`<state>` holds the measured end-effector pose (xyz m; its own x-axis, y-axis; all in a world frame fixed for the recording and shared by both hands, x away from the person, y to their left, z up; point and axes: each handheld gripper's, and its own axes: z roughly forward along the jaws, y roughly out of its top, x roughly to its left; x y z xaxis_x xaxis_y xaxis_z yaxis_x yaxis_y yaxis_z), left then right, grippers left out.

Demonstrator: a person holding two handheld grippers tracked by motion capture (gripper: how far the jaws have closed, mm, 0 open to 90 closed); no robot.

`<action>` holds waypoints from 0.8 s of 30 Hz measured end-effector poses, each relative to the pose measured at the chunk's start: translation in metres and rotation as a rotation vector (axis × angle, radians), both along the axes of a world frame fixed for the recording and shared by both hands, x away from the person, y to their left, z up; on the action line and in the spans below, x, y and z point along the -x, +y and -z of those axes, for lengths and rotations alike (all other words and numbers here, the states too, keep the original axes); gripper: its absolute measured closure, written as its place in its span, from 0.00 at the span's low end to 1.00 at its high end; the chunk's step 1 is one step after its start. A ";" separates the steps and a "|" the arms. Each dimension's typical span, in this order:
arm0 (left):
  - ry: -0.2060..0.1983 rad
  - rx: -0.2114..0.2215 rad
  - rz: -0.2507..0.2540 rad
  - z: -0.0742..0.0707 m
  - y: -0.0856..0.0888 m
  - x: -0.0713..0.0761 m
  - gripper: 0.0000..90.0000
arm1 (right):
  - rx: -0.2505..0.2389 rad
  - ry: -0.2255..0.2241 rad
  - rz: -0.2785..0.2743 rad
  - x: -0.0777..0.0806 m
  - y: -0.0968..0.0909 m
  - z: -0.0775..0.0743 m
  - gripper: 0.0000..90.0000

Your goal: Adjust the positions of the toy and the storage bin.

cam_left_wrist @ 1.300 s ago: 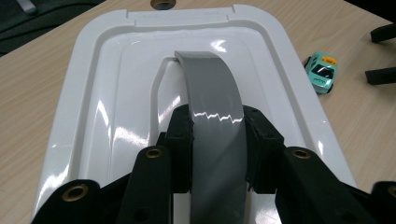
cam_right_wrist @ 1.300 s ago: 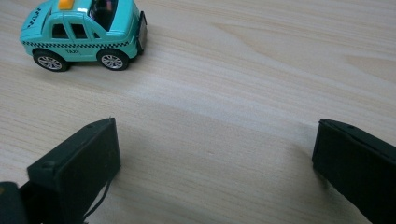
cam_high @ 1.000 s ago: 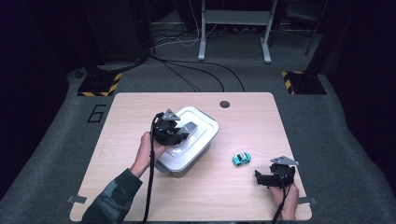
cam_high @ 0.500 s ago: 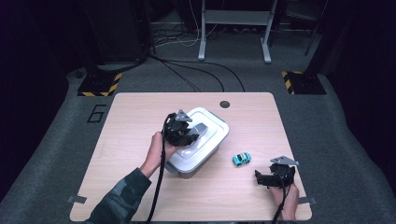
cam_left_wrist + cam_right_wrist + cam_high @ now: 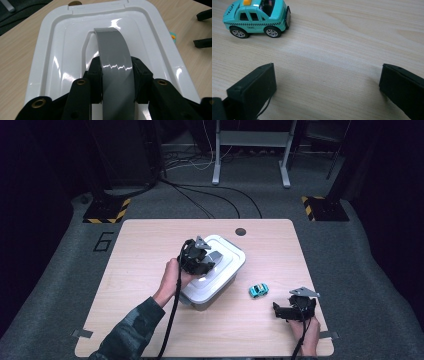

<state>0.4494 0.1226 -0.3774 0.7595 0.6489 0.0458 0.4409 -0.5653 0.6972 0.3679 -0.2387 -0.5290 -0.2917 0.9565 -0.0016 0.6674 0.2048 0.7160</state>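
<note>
The grey handle (image 5: 115,67) arches up from the middle of the white lid (image 5: 62,50), and the left hand-held gripper (image 5: 116,75) is clamped on it: its two black pads press against the handle's two sides, with the strap running straight up between them. The lid sits flat on a white box (image 5: 212,280), which stands near the middle of the desk (image 5: 135,250), turned at an angle to the desk's edges. In the high view the left hand-held gripper (image 5: 199,259) is over the box's top, the person's left hand (image 5: 172,280) wrapped round its body on the box's near left side, a green sleeve (image 5: 132,330) leading back toward the near edge and a black cable (image 5: 172,315) trailing down beside the forearm.

Just to the right of the box, apart from it, stands a small turquoise toy taxi (image 5: 258,290) on the bare wood. In the right gripper view the taxi (image 5: 257,16) has a chequered stripe along its side and an orange sign on its roof.

Farther right of the box, beyond the taxi and close to the desk's near edge, the right hand-held gripper (image 5: 295,309) rests low over the wood. Its jaws stand wide apart with nothing between them but desk surface (image 5: 329,82); the taxi lies ahead of them, off toward one side, not touching either.

A small dark round hole (image 5: 241,231) sits in the desk behind the box.
</note>
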 end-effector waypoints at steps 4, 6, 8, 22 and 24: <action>-0.008 0.010 0.011 -0.002 0.002 0.000 0.74 | 0.001 0.000 -0.002 0.000 0.000 0.000 0.00; -0.012 0.020 0.012 -0.004 0.003 0.001 0.74 | 0.001 -0.001 -0.004 0.000 0.000 0.000 0.00; -0.018 0.024 0.016 -0.006 0.003 0.002 0.74 | 0.001 -0.001 -0.003 0.000 0.000 0.000 0.00; -0.080 0.077 -0.010 -0.041 0.031 0.009 0.74 | -0.004 -0.002 0.003 0.000 0.000 0.000 0.00; -0.086 0.076 -0.015 -0.044 0.037 0.009 0.74 | -0.004 -0.002 0.003 0.000 0.000 0.000 0.00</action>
<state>0.4400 0.1599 -0.3334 0.7449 0.6644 0.0610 0.3854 -0.5032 0.7734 0.3681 -0.2385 -0.5290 -0.2890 0.9573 0.0011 0.6663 0.2003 0.7183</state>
